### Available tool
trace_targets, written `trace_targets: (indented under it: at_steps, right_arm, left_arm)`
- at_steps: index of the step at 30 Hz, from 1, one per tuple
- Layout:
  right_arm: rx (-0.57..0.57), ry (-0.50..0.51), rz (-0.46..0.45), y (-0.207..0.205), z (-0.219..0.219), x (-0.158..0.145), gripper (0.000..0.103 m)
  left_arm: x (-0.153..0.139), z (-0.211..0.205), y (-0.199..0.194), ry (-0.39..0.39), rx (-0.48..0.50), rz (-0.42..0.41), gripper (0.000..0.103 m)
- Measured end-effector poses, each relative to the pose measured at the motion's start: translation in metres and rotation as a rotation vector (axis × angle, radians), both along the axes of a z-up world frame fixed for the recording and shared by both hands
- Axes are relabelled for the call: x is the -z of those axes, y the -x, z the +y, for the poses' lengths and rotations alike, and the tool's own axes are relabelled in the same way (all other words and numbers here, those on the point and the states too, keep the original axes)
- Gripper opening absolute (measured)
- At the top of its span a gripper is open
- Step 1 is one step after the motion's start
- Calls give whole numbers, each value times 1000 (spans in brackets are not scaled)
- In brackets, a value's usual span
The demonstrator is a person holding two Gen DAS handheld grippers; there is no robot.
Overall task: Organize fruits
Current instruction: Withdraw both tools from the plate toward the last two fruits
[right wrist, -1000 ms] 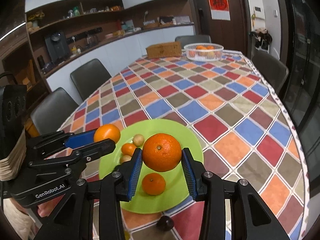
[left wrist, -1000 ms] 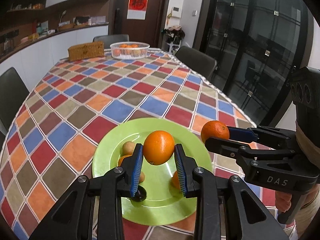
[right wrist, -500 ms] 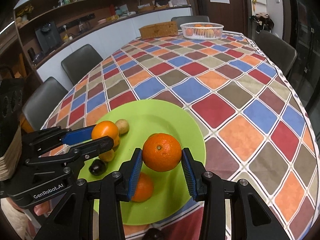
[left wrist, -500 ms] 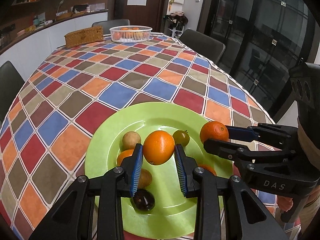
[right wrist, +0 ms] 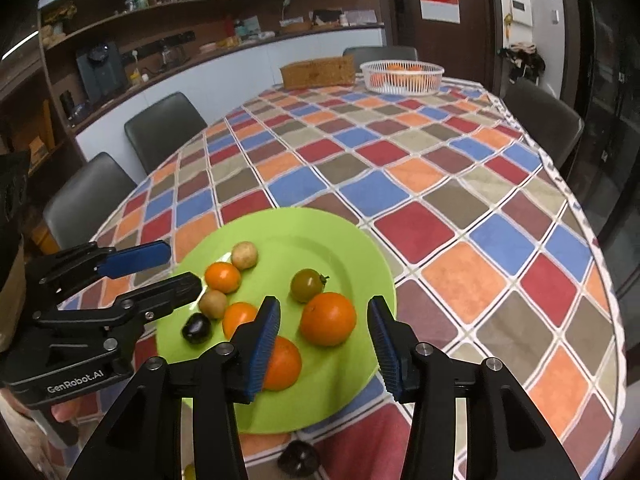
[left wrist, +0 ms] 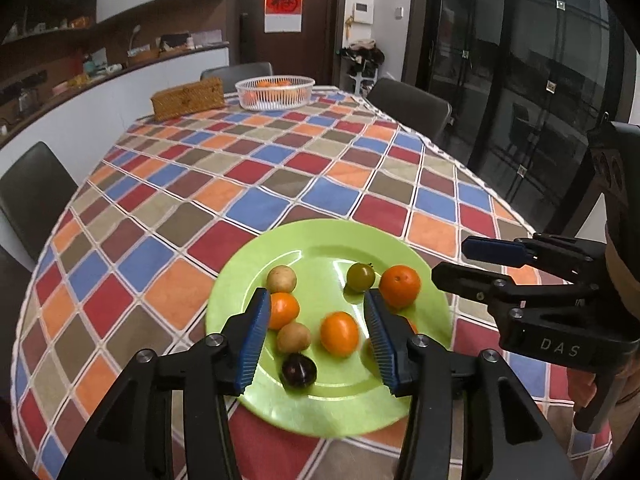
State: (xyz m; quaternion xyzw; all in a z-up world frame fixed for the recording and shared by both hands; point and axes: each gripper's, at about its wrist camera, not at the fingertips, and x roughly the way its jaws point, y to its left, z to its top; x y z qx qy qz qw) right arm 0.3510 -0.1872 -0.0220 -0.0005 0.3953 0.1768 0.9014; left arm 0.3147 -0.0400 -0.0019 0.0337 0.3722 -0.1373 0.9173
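Both grippers are over the green plate (left wrist: pixel 248 272) at the near end of the table with the checkered tablecloth (left wrist: pixel 256 184). My left gripper (left wrist: pixel 316 344) has just been opening its jaws; they stand apart now, with a small orange (left wrist: pixel 339 333) lying on the plate between them, pads clear of it. It looks a bit motion-blurred, smooth skin, oval-ish. Same story on my right gripper (right wrist: pixel 324 340): jaws have just been opening, apart now, and the bigger orange (right wrist: pixel 328 319) sits on the plate between them, untouched. That one is round, bright, with a dimpled stem spot.

Rest of the plate: another orange (right wrist: pixel 282 364) half hidden behind the right gripper's left finger, a small orange (right wrist: pixel 223 277) on the far left, two tan round fruits (right wrist: pixel 244 255), a greenish tomato (right wrist: pixel 307 285) and a dark plum-like fruit (right wrist: pixel 196 328). One more dark fruit (right wrist: pixel 299 457) lies off the plate on the cloth, near edge. A white basket (left wrist: pixel 274 92) with oranges sits at the far end.
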Motion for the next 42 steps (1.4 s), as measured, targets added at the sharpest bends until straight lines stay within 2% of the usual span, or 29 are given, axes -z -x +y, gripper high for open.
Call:
trace_targets:
  at_steps: [6, 15, 21, 26, 30, 35, 42]
  right_arm:
    - [-28, 0, -76, 34, 0, -28, 47]
    - [-50, -31, -173, 84, -7, -67, 47]
    - [-58, -20, -235, 114, -17, -84, 47]
    - [-85, 17, -258, 133, -24, -85, 47]
    - [-100, 58, -259, 142, -28, -78, 47]
    - [-142, 112, -238, 148, -31, -60, 47]
    - [-189, 165, -161, 142, -31, -25, 47]
  left_arm:
    - [-26, -2, 31, 21, -6, -45, 51]
    - [-67, -12, 84, 26, -6, -158, 57]
    - [-74, -20, 118, 15, -32, -190, 61]
    - [-66, -26, 139, 3, -79, -182, 64]
    - [-48, -31, 148, 2, -90, -134, 66]
    - [-20, -39, 151, -23, -88, -61, 66]
    - [16, -46, 146, -75, -83, -7, 66]
